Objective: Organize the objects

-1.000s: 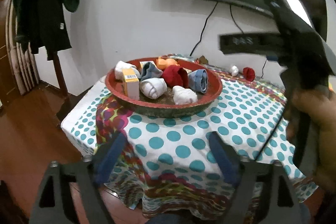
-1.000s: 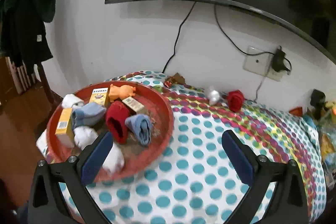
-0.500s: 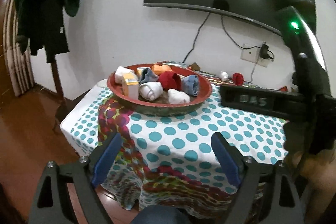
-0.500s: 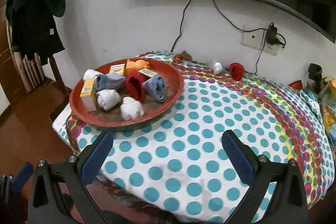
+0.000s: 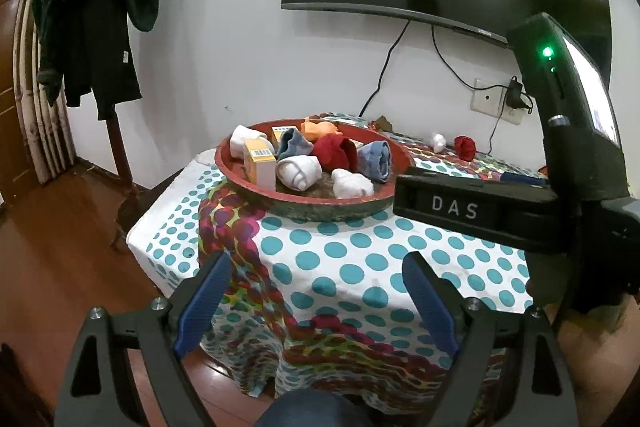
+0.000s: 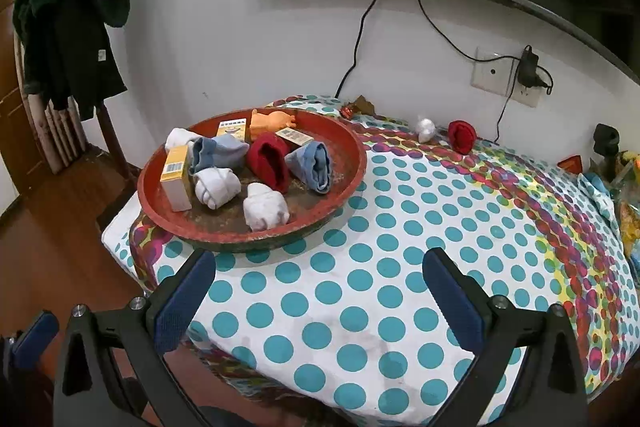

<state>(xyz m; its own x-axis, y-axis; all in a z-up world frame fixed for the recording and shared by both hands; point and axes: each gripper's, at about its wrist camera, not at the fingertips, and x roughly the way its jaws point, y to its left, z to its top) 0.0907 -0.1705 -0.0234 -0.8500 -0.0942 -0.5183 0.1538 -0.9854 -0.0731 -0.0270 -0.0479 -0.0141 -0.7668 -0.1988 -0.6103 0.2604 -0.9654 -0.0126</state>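
1. Red round tray (image 6: 352, 155) at counter's left end, worn base.
2. In tray: red sock roll (image 6: 269, 159), two blue rolls (image 6: 314, 167), three white rolls (image 6: 265, 207), yellow boxes (image 6: 176, 178), orange toy (image 6: 272, 121).
3. Outside tray, near wall: red roll (image 6: 462, 135), white roll (image 6: 426, 129), just apart.

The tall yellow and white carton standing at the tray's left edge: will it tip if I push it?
Probably. The tall yellow and white carton stands upright on its small end, so a high push would likely topple it. It looks like light, stiff cardboard, easy to pinch. The white rolled sock beside it may cushion a fall.
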